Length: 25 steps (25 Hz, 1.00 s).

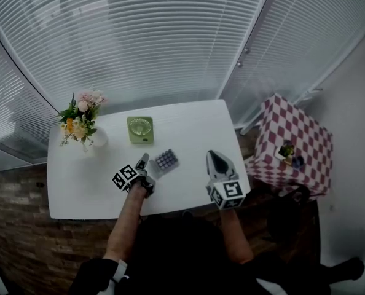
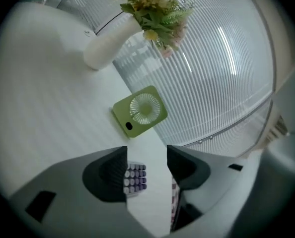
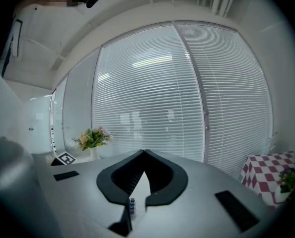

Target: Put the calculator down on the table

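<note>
Calculator (image 1: 166, 160): lying flat on white surface (image 1: 195, 128), near green fan (image 1: 140, 129). Left gripper (image 1: 144, 161): jaws wide, nothing held. Right gripper (image 1: 215, 157): jaws together, empty. Placement apparently complete; only withdrawal left.

Spread claw (image 2: 147, 155) hovers, seemingly clear, over calculator (image 2: 135, 178)

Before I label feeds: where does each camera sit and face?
Head view: on the person's head, steeply down at the table; shows left gripper, right gripper, forearms.
Left gripper view: on that gripper, past its open jaws to calculator, fan.
Right gripper view: on its gripper, toward the blinds; jaws shut.
All share the flowers.
</note>
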Each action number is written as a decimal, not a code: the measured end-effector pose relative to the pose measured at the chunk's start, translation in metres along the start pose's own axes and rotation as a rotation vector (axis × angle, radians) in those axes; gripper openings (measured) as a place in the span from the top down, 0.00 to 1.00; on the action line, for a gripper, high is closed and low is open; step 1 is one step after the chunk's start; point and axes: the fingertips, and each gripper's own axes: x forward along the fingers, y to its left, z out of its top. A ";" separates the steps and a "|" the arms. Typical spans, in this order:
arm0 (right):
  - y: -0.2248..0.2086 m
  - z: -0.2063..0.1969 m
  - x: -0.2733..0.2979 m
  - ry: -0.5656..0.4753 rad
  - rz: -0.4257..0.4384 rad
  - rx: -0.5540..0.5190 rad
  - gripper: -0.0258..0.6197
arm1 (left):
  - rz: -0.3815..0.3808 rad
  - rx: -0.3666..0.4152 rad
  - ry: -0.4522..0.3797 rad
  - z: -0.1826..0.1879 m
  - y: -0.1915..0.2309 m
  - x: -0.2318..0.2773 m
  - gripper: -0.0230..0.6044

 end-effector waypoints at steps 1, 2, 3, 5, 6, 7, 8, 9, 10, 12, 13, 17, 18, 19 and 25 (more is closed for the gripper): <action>0.001 0.001 0.001 -0.001 0.003 0.002 0.95 | -0.050 -0.031 -0.021 0.004 -0.012 -0.004 0.60; 0.001 0.001 0.002 -0.003 0.005 0.004 0.95 | -0.105 -0.064 -0.042 0.009 -0.025 -0.009 0.60; 0.001 0.002 0.002 -0.004 0.005 0.006 0.95 | -0.161 -0.093 -0.060 0.013 -0.039 -0.014 0.60; -0.001 0.002 0.003 -0.004 0.005 0.008 0.95 | -0.270 -0.128 -0.089 0.022 -0.066 -0.025 0.60; -0.002 0.001 0.003 -0.004 0.004 0.008 0.95 | -0.325 -0.130 -0.102 0.026 -0.081 -0.032 0.60; -0.003 -0.001 0.003 -0.002 0.003 0.006 0.95 | -0.384 -0.122 -0.117 0.031 -0.096 -0.040 0.60; -0.003 -0.001 0.004 0.001 0.001 0.003 0.95 | -0.441 -0.112 -0.133 0.037 -0.112 -0.049 0.60; -0.002 -0.001 0.005 0.003 -0.002 0.003 0.95 | -0.488 -0.108 -0.150 0.042 -0.126 -0.058 0.60; -0.001 -0.001 0.006 0.002 -0.002 0.004 0.95 | -0.523 -0.115 -0.167 0.048 -0.136 -0.066 0.60; 0.001 0.002 0.007 -0.007 -0.002 0.005 0.95 | -0.570 -0.149 -0.200 0.057 -0.153 -0.080 0.60; 0.002 0.003 0.008 -0.011 0.002 0.008 0.95 | -0.584 -0.157 -0.213 0.061 -0.158 -0.085 0.60; 0.002 0.003 0.009 -0.014 0.016 0.009 0.95 | -0.623 -0.124 -0.250 0.069 -0.176 -0.101 0.60; 0.002 0.002 0.009 -0.014 0.020 0.014 0.95 | -0.635 -0.117 -0.255 0.070 -0.179 -0.104 0.60; 0.002 0.001 0.009 -0.013 0.021 0.017 0.95 | -0.644 -0.111 -0.258 0.071 -0.182 -0.107 0.60; 0.000 0.004 0.010 -0.007 0.017 0.010 0.95 | -0.617 0.005 -0.264 0.070 -0.192 -0.115 0.60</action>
